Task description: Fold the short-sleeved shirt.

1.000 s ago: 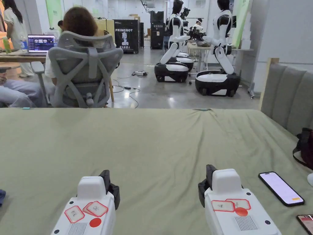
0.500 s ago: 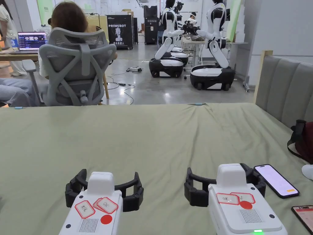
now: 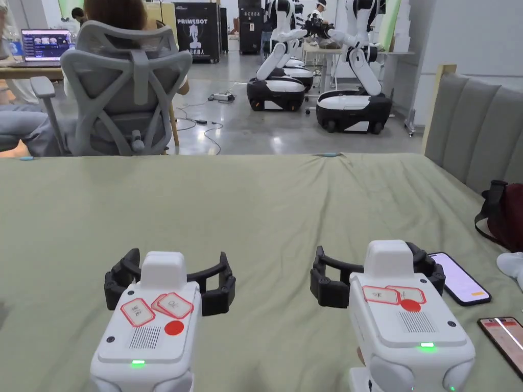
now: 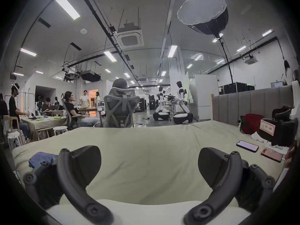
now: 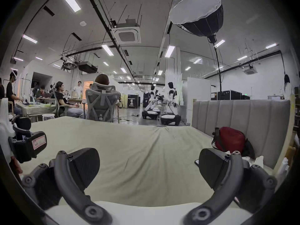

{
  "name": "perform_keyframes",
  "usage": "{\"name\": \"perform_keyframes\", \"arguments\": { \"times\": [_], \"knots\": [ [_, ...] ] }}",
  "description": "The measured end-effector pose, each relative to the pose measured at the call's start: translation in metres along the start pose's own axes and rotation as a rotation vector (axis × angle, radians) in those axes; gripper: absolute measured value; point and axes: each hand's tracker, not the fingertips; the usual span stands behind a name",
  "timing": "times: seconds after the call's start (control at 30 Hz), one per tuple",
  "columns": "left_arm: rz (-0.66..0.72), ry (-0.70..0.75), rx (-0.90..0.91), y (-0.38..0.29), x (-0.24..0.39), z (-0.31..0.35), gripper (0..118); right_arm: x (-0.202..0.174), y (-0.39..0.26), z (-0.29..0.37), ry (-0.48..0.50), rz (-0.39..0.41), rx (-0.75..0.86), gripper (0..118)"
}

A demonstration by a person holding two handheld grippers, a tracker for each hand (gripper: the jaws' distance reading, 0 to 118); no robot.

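Both grippers are held low over the green sheet (image 3: 265, 204), side by side and level, pointing away from the person: left gripper (image 3: 168, 283), right gripper (image 3: 378, 278). Jaws on each are spread wide with nothing between them (seen clearly in the left gripper view (image 4: 149, 165) and the right gripper view (image 5: 149, 166)), so both are released and empty. This reads as a ready pose, kept symmetric so either side can be reached from the middle. No short-sleeved shirt is laid out on the sheet ahead. A blue bundle of cloth (image 4: 43, 158) is seen at the left edge of the sheet, just beside the left gripper's jaw; whether that is the shirt cannot be told from here. If it is, it would need to be fetched and spread flat first, so folding is judged not yet started. Two phones are parked at the right edge, one with a lit screen (image 3: 459, 278) and one nearer the person (image 3: 503, 339), with a red bag (image 3: 505, 214) against the grey headboard (image 3: 475, 127). Those are kept off to the side, but a spread shirt could be dragged over them.
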Motion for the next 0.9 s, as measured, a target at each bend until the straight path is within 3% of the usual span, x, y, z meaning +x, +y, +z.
{"name": "perform_keyframes", "arguments": {
  "times": [0.57,0.8,0.9],
  "knots": [
    [-0.013,-0.003,-0.02,-0.005,-0.001,0.001,118,-0.005,0.0,0.0,-0.02,0.01,-0.004,118],
    [-0.014,-0.007,-0.019,-0.005,0.0,0.0,118,0.005,0.016,-0.001,0.039,-0.235,-0.124,118],
    [-0.025,-0.008,-0.022,-0.005,0.001,0.0,118,-0.003,0.02,-0.004,0.001,-0.181,-0.227,118]
  ]
}}
